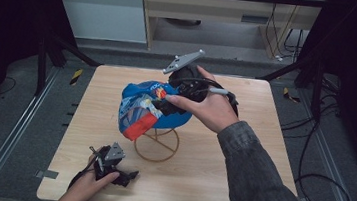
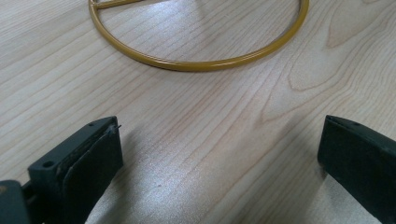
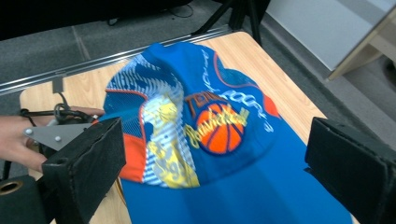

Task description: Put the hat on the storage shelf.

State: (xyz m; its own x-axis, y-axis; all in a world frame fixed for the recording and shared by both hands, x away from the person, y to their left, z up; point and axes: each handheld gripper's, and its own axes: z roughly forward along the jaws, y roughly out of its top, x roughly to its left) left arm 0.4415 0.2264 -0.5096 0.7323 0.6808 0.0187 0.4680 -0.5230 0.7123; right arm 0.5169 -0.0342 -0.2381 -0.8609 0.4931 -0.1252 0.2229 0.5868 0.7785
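High view: we read the right gripper (image 1: 174,101), jaws wide, hovering at the blue printed basketball cap (image 1: 140,107) apparently sitting on its gold wire stand (image 1: 156,146), left gripper (image 1: 117,173) idle and wide apart, so next comes closing on the crown.

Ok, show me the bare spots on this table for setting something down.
The table's right side, beyond the sleeve, is bare, and so is the left strip between the cap and the left edge. The middle is crowded: cap on its wire stand, right gripper over it, left gripper in front.
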